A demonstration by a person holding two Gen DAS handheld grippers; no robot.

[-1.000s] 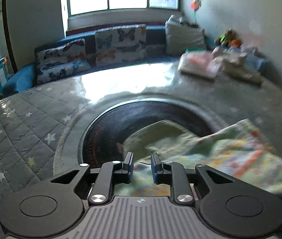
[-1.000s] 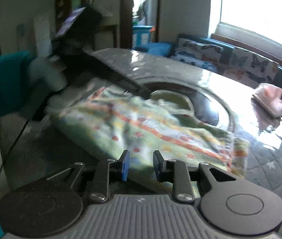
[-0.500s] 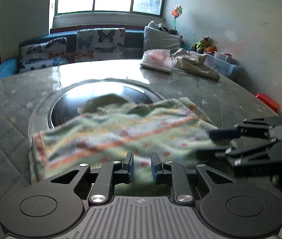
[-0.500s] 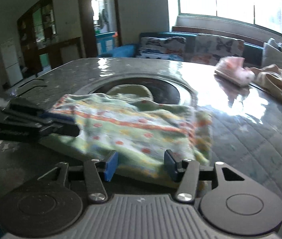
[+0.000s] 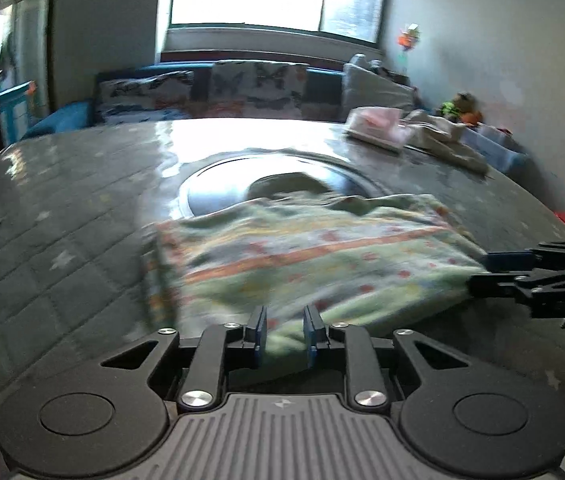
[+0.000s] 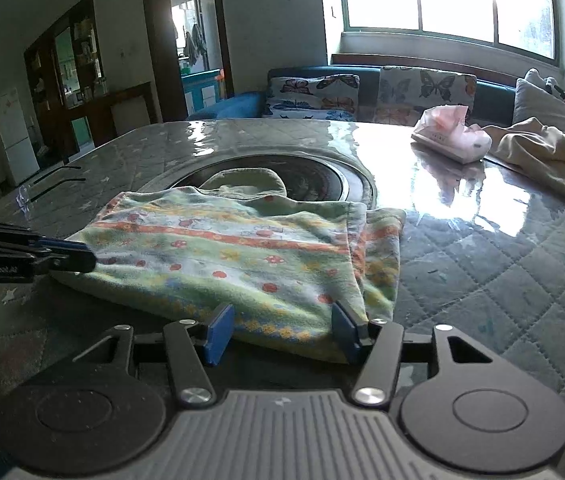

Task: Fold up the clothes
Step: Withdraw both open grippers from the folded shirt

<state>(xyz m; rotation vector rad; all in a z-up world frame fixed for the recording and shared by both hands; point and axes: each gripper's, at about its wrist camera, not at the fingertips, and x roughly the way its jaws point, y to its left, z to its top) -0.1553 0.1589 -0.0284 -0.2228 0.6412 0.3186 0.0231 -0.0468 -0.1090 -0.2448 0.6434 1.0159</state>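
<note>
A green cloth [image 6: 234, 248] with orange stripes and red dots lies folded on the table, its far edge over the round dark inset [image 6: 322, 176]. My right gripper [image 6: 278, 332] straddles the cloth's near edge; its jaws are opening, wide apart, and the pads stand clear of the fabric. In the left wrist view it comes in from the right [image 5: 482, 270] at the cloth's [image 5: 314, 256] corner. My left gripper [image 5: 284, 336] has a narrow gap filled with a fold of the cloth, and its jaws are just starting to open. From the right wrist view it [image 6: 90, 256] sits at the cloth's left edge.
The table [image 6: 502, 264] has a quilted grey cover with stars under a shiny sheet. A pink folded pile [image 6: 450, 136] and a beige garment [image 6: 542, 156] lie at the far right. A sofa with butterfly cushions [image 6: 362, 88] stands behind, under the window.
My right gripper's jaws went from narrow to wide and let go of the cloth. My left gripper carried its edge across, and the cloth now lies folded flat.
</note>
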